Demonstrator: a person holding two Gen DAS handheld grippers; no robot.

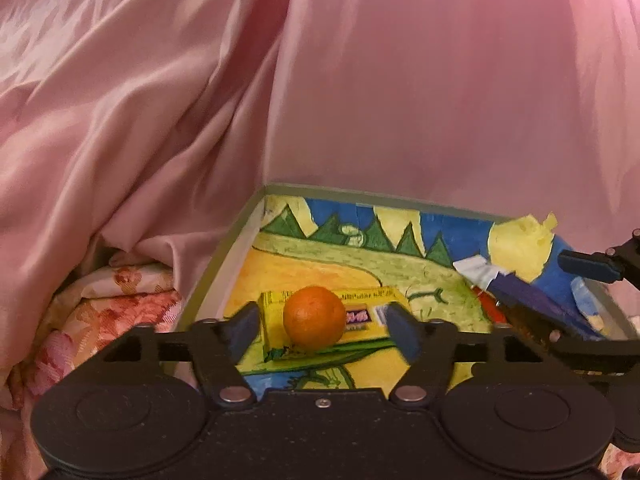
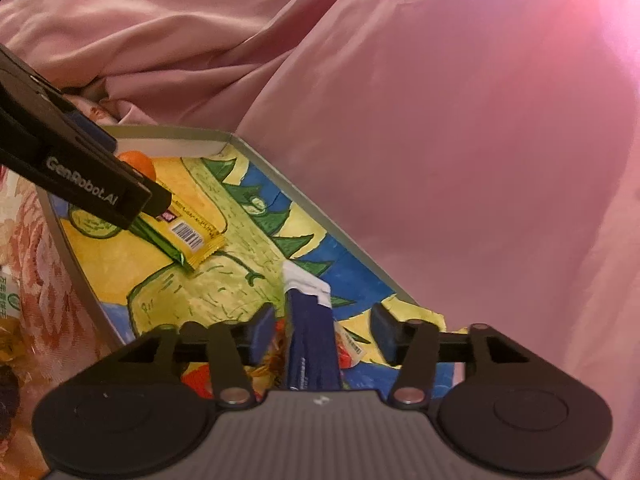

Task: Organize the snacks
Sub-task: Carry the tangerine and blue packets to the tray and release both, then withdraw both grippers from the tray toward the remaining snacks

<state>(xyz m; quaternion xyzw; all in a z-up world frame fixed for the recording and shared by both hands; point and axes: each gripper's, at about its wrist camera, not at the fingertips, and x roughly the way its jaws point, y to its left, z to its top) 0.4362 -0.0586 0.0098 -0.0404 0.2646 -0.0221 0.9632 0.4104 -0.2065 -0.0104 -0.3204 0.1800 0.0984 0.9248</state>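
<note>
orange (image 1: 314, 317) on packet (image 1: 360, 312), in tray (image 1: 224, 268), pouch (image 1: 532, 300) prob. right

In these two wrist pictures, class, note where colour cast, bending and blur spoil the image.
Left wrist view: a pink cast over the satin cloth; the tray rim bows from the fisheye; the orange is fairly sharp. Right wrist view: glare on the cloth at upper right; the dark blue packet is soft so near the lens.

painted tray (image 1: 240, 236) on pink bedding (image 1: 400, 100)
</note>
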